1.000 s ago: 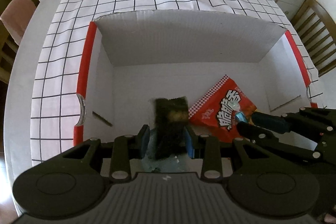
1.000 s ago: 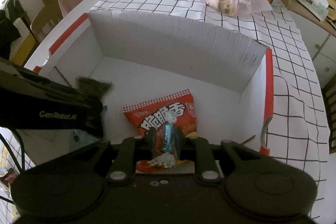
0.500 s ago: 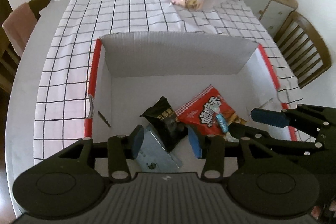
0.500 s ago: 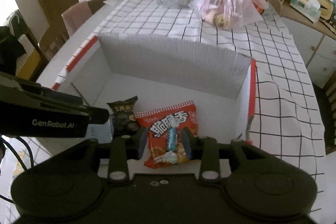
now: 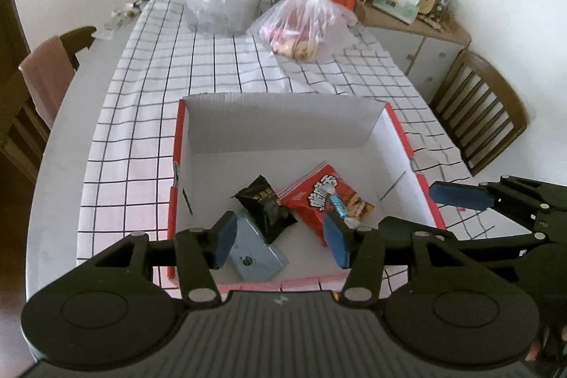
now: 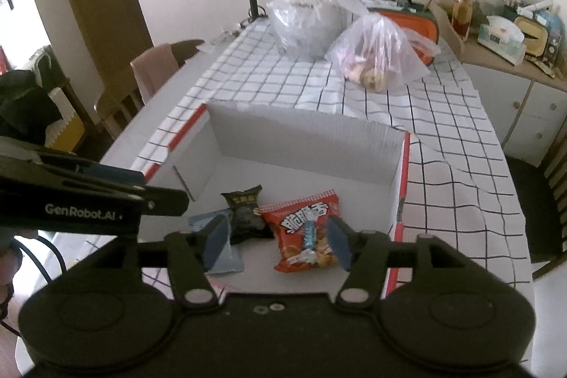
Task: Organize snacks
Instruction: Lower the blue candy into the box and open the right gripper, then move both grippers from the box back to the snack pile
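Four snack packets in box; two bags behind it.

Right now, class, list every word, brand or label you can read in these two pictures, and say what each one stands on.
"GenRobot.AI": white letters on the side of the left gripper.
Red snack bag: large white Chinese characters, too blurred to read with confidence.
Black snack packet: yellow print, too small to read.
Small blue candy: print unreadable.
Pale blue packet: a dark mark, not legible.
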`<state>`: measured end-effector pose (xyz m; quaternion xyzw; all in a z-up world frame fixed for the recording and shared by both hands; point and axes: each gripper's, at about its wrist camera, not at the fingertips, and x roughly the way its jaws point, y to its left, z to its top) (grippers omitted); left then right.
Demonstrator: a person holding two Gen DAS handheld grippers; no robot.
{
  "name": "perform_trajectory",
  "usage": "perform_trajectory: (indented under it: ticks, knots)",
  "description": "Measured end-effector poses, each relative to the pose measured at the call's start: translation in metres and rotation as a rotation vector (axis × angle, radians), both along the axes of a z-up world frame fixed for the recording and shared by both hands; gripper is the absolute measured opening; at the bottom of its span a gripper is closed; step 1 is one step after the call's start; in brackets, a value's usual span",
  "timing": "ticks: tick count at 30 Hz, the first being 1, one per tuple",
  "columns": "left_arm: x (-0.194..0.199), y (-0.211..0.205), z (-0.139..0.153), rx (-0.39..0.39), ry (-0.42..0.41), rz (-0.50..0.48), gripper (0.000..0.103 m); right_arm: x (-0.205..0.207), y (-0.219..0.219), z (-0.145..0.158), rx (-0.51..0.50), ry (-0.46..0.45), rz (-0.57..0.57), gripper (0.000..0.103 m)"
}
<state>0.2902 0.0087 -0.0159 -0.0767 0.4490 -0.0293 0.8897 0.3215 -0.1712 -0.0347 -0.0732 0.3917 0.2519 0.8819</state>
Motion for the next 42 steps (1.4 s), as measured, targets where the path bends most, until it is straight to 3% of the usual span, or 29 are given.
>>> perform_trajectory:
  ticks: [14, 18, 24, 35, 42]
  knots:
    - [-0.076, 0.003, 0.033, -0.027, -0.106, -0.006, 0.068, -0.066, -0.017, 0.029, 0.059, -0.075, 0.037, 0.088]
    - [-0.094, 0.006, 0.034, -0.022, -0.122, 0.003, 0.072, -0.083, -0.019, 0.031, 0.069, -0.086, 0.044, 0.097]
    - [-0.120, 0.015, 0.029, -0.012, -0.136, 0.032, 0.076, -0.104, -0.021, 0.030, 0.084, -0.107, 0.061, 0.102]
    - [-0.156, 0.038, 0.001, -0.039, -0.099, 0.122, 0.082, -0.129, -0.027, 0.004, 0.064, -0.085, 0.056, 0.103]
    - [-0.165, 0.046, -0.040, -0.042, -0.006, 0.185, 0.082, -0.134, -0.036, -0.043, -0.012, -0.017, 0.022, 0.103]
